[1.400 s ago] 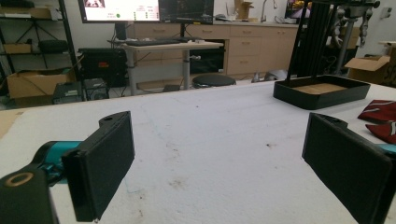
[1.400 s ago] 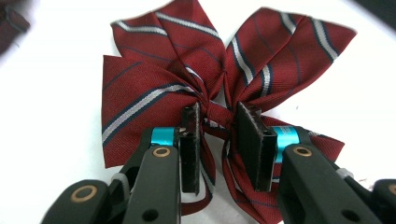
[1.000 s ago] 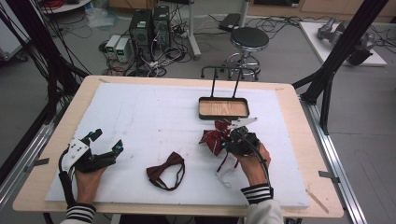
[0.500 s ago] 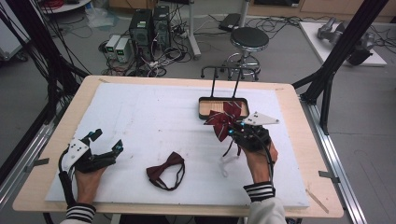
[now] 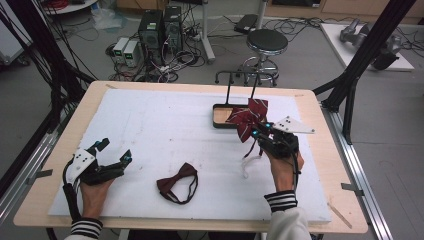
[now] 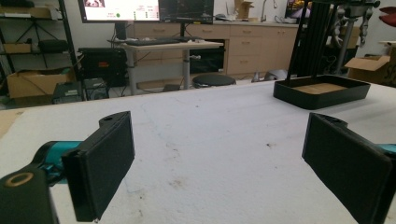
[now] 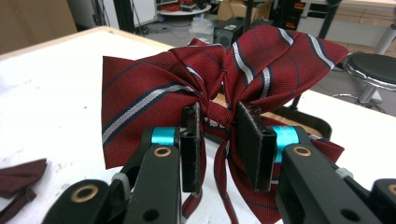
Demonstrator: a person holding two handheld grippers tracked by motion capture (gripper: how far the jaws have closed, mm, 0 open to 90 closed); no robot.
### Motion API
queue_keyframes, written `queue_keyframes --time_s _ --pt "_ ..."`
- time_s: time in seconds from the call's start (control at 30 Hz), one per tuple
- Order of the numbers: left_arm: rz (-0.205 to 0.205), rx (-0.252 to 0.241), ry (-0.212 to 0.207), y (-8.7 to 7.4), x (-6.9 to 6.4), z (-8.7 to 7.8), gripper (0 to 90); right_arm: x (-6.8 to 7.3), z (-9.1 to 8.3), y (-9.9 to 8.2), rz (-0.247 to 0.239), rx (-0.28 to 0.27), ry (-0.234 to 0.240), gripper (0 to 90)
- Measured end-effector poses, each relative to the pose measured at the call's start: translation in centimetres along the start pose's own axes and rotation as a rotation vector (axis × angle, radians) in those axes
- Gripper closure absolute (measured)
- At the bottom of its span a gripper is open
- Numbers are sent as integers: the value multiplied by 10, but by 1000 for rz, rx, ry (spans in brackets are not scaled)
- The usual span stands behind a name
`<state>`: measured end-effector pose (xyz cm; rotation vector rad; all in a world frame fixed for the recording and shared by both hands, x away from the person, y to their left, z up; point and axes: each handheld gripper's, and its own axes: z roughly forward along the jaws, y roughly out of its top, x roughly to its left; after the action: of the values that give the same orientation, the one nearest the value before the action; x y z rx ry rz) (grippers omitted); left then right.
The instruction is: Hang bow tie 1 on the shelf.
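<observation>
My right gripper (image 5: 256, 131) is shut on the knot of a red striped bow tie (image 5: 246, 117), held in the air just in front of the black tray (image 5: 220, 120). Up close in the right gripper view, both pads (image 7: 191, 140) pinch the centre of the striped bow tie (image 7: 159, 98) and its strap hangs below. A plain dark red bow tie (image 5: 175, 182) lies flat on the white mat near the front edge. My left gripper (image 5: 114, 152) rests on the mat at the left, open, with nothing between its jaws (image 6: 219, 154).
The black tray (image 6: 317, 91) with a wooden floor and a tall wire stand sits at the back right of the white mat (image 5: 150, 125). A stool (image 5: 266, 42) and computer boxes stand on the floor beyond the table.
My right gripper has lifted the striped bow tie off the mat and carried it up and away toward the tray. The left gripper and the plain bow tie have stayed put.
</observation>
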<state>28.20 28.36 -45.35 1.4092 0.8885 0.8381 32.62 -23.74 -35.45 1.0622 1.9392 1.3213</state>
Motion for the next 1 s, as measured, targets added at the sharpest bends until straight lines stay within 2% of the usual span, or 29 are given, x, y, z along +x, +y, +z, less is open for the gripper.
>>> queue_keyframes --time_s 0.17,0.23,0.27,0.37,0.47,0.5,0.57,1.0 --pt "0 1 1 0 0 0 96 -10 -4 12 -1 -41 -30 713" --pt "-2 1 1 0 0 0 97 -11 -5 14 4 -43 -28 713" --pt "-1 -1 1 0 0 0 96 -15 -6 17 6 -64 -42 713" --pt "-1 -1 1 0 0 0 96 -18 -6 19 20 -71 -41 713" --pt "-1 0 0 0 0 0 96 -23 -8 20 34 -111 -50 713" --pt "-2 1 1 0 0 0 96 -25 -10 21 31 -131 -67 713" --pt "-2 1 1 0 0 0 97 -28 -10 24 33 -145 -71 713" --pt "-1 3 1 0 0 0 96 -49 1 47 38 -165 -101 713"
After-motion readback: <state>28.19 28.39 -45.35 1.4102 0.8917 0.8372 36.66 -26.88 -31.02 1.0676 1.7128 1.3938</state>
